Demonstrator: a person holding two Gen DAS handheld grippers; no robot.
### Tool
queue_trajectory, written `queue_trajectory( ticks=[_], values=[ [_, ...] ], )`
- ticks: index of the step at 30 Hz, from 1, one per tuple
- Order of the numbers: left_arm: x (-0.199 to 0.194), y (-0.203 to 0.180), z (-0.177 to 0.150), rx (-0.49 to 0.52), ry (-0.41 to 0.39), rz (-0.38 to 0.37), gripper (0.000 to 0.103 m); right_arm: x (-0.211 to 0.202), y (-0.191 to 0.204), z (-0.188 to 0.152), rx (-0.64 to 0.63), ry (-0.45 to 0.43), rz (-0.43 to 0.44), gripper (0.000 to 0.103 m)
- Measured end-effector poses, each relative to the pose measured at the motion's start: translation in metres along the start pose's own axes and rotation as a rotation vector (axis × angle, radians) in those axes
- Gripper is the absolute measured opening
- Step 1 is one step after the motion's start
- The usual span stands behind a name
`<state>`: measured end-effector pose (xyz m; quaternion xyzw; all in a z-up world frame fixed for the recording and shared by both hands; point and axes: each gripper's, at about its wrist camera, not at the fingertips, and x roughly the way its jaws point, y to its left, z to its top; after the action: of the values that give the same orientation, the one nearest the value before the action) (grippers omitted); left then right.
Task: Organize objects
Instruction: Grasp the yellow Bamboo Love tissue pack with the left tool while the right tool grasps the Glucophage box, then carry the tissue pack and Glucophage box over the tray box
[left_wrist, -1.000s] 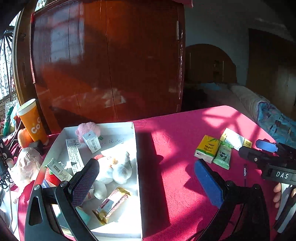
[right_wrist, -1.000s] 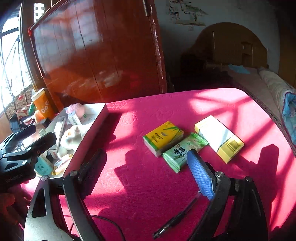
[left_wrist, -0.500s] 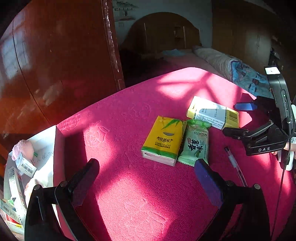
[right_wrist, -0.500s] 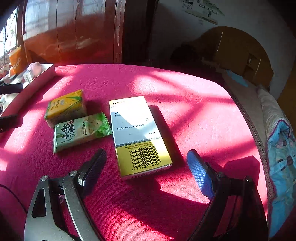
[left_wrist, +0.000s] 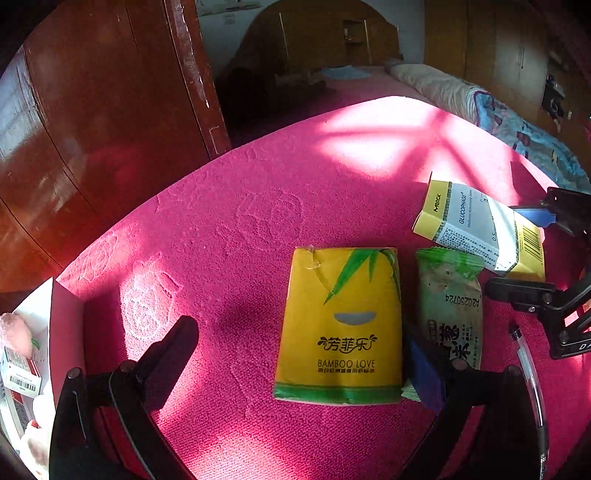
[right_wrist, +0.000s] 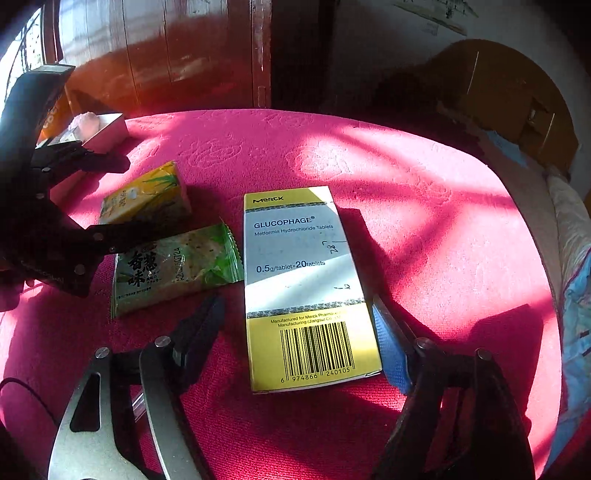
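On the pink tablecloth (left_wrist: 229, 236) lie three things close together: a yellow tissue pack (left_wrist: 341, 328) w/ "BAMBOO LOVE" and Chinese characters, a green snack packet (left_wrist: 452, 314) printed "A20250724" just beside it on the right, and a yellow-white medicine box (right_wrist: 306, 284) reading "Merck", "GLUCOPHAGE", "Metformin Hydrochloride Tablets", "0.5g/tablet×20tablets", barcode 6 974866 240105. The left gripper (left_wrist: 303, 354) is spread wide around the near end of the tissue pack; its blue pad is between the pack and the snack packet. The right gripper (right_wrist: 299, 336) is spread too, one finger on each side of the box's barcode end. A clear pen (left_wrist: 528, 373) lies near the snack packet. At far left is a white box (left_wrist: 64, 321) w/ small items, behind it a brown wardrobe (left_wrist: 96, 110).
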<state>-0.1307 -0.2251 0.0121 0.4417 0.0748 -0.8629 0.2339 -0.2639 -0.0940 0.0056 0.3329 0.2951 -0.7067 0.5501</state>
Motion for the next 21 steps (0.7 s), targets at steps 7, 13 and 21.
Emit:
queue_trajectory(
  ticks=[7, 13, 21],
  values=[
    [-0.006, -0.001, 0.002, -0.050, -0.017, -0.036, 0.049, -0.002, 0.003, 0.002, -0.010, -0.013, 0.002, 0.057],
    [-0.023, -0.013, -0.009, -0.094, -0.039, -0.031, 0.049, -0.002, 0.006, 0.002, 0.001, -0.015, -0.009, 0.056],
    [-0.088, -0.038, -0.027, -0.094, -0.161, -0.129, 0.048, -0.010, 0.006, -0.002, 0.019, -0.032, -0.068, 0.056]
  ],
)
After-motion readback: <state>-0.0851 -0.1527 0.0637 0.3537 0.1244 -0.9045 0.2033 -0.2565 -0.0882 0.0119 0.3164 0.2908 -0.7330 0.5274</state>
